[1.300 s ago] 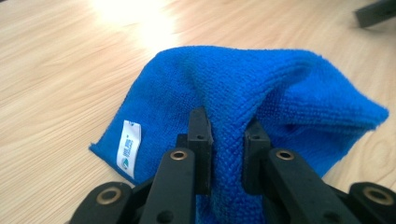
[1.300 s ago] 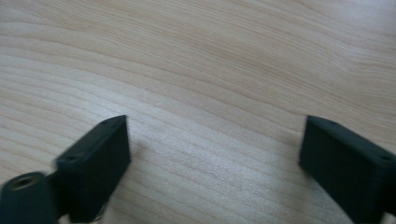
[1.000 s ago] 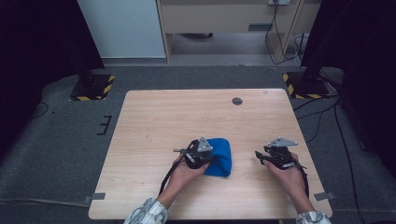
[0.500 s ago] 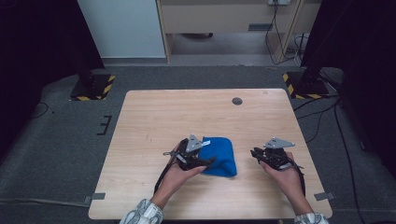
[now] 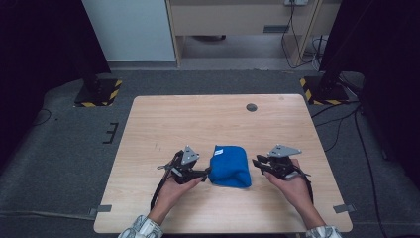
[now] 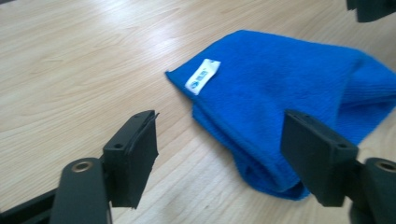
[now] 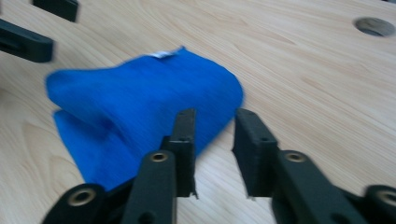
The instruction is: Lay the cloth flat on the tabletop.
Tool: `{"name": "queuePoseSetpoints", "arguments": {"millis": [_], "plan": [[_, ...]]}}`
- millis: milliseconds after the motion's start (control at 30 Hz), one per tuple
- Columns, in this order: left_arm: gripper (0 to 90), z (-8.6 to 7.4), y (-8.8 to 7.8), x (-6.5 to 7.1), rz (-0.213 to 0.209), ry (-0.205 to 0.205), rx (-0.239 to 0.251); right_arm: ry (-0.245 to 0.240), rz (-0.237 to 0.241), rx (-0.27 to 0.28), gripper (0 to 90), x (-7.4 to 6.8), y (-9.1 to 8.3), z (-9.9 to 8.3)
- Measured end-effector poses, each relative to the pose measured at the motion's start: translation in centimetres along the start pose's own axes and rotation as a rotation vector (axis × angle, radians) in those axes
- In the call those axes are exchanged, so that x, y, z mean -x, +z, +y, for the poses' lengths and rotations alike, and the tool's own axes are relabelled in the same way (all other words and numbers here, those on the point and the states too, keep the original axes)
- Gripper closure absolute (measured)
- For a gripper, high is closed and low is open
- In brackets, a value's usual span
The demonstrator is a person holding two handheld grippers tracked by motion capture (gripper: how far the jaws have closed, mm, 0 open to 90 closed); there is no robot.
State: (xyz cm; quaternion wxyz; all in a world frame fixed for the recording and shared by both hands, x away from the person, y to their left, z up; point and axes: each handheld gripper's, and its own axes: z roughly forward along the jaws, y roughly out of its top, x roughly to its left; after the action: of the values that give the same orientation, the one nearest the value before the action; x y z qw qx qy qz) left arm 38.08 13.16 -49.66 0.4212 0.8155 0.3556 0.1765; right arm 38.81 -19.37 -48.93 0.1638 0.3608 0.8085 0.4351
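A folded blue cloth [image 5: 229, 166] with a small white label [image 6: 202, 76] lies flat on the wooden table [image 5: 198, 119] near its front edge. My left gripper [image 5: 202, 173] sits just left of the cloth. Its jaws are open and have just been closing a little; in the left gripper view [image 6: 219, 122] the cloth's near corner lies between them with neither pad touching it. My right gripper [image 5: 257, 163] is just right of the cloth. Its jaws [image 7: 215, 119] stand narrowly apart and have just been opening, with nothing between them and the cloth's edge just ahead.
A round hole [image 5: 251, 107] is set in the table's far right part. Yellow-and-black stand bases [image 5: 97, 93] [image 5: 324, 89] sit on the floor beyond both far corners. A cable [image 5: 159, 191] trails from the left gripper along the forearm.
The left gripper has drawn back leftward off the cloth and opened. The right gripper has moved left, closer to the cloth. The cloth stays on the table.
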Motion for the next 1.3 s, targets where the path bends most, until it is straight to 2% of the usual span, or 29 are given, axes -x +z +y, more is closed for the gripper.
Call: {"name": "queuePoseSetpoints", "arguments": {"millis": [133, 267, 300, 367, 467, 500, 567, 633, 667, 833, 900, 933, 1000, 1033, 1067, 1100, 1133, 1200, 1233, 1300], "plan": [[32.2, -0.2, 0.0, -0.2, 0.009, -0.007, -0.004, -0.007, 0.044, 0.006, 54.2, -1.5, 1.2, 0.8], [36.1, -0.4, 0.2, -0.5, 0.023, -0.014, -0.009, -0.033, 0.074, -0.031, 47.0, -2.8, 2.7, 0.8], [36.7, -0.4, 0.2, -0.5, 0.023, -0.014, -0.009, -0.042, 0.076, -0.049, 49.1, -3.0, 3.1, 0.7], [37.8, -0.4, 0.1, -0.6, 0.035, -0.013, -0.015, -0.075, 0.08, -0.086, 60.4, -3.3, 3.5, 0.2], [38.4, -0.4, 0.2, -0.8, 0.045, -0.005, -0.021, -0.089, 0.081, -0.118, 79.2, -3.3, 3.7, -0.2], [38.6, -0.5, 0.3, -0.8, 0.05, -0.004, -0.022, -0.092, 0.084, -0.122, 83.0, -3.1, 3.7, -0.4], [39.2, -0.5, 0.3, -1.0, 0.06, -0.01, -0.026, -0.089, 0.078, -0.129, 84.6, -2.8, 3.4, -0.6], [39.6, -0.5, 0.2, -1.1, 0.06, -0.013, -0.025, -0.073, 0.081, -0.128, 83.6, -2.7, 2.9, -0.7], [39.7, -0.5, 0.2, -1.1, 0.061, -0.015, -0.025, -0.067, 0.083, -0.123, 80.1, -2.7, 2.7, -0.8], [39.7, -0.4, 0.4, -1.2, 0.071, -0.016, -0.026, -0.055, 0.084, -0.086, 49.8, -2.9, 1.6, 0.0], [39.6, -0.4, 0.4, -1.3, 0.074, -0.013, -0.028, -0.046, 0.079, -0.076, 46.7, -2.9, 1.5, 0.4], [39.6, -0.5, 0.4, -1.3, 0.078, -0.016, -0.025, -0.048, 0.088, -0.054, 43.7, -2.9, 1.4, 1.2], [40.0, -0.5, 0.4, -1.4, 0.079, -0.018, -0.022, -0.045, 0.089, -0.053, 43.8, -2.9, 1.5, 1.4], [40.4, -0.5, 0.3, -1.5, 0.091, -0.022, -0.019, -0.05, 0.116, -0.038, 57.6, -2.9, 1.9, 2.3], [40.8, -0.5, 0.3, -1.5, 0.091, -0.022, -0.019, -0.05, 0.116, -0.038, 57.6, -2.9, 1.9, 2.3], [41.3, -0.5, 0.1, -1.7, 0.097, -0.027, -0.013, -0.053, 0.138, -0.034, 65.1, -3.0, 2.8, 3.1], [41.5, -0.5, 0.1, -1.7, 0.097, -0.027, -0.013, -0.061, 0.137, -0.038, 67.8, -3.0, 3.2, 3.3], [41.5, -0.5, 0.1, -1.9, 0.101, -0.03, -0.014, -0.069, 0.129, -0.049, 67.8, -3.0, 3.8, 3.6], [41.4, -0.6, 0.1, -2.1, 0.1, -0.036, -0.014, -0.084, 0.111, -0.077, 64.9, -3.2, 5.3, 4.3], [40.8, -0.6, 0.1, -2.1, 0.1, -0.039, -0.013, -0.091, 0.102, -0.084, 61.3, -3.1, 5.8, 4.6]]}}
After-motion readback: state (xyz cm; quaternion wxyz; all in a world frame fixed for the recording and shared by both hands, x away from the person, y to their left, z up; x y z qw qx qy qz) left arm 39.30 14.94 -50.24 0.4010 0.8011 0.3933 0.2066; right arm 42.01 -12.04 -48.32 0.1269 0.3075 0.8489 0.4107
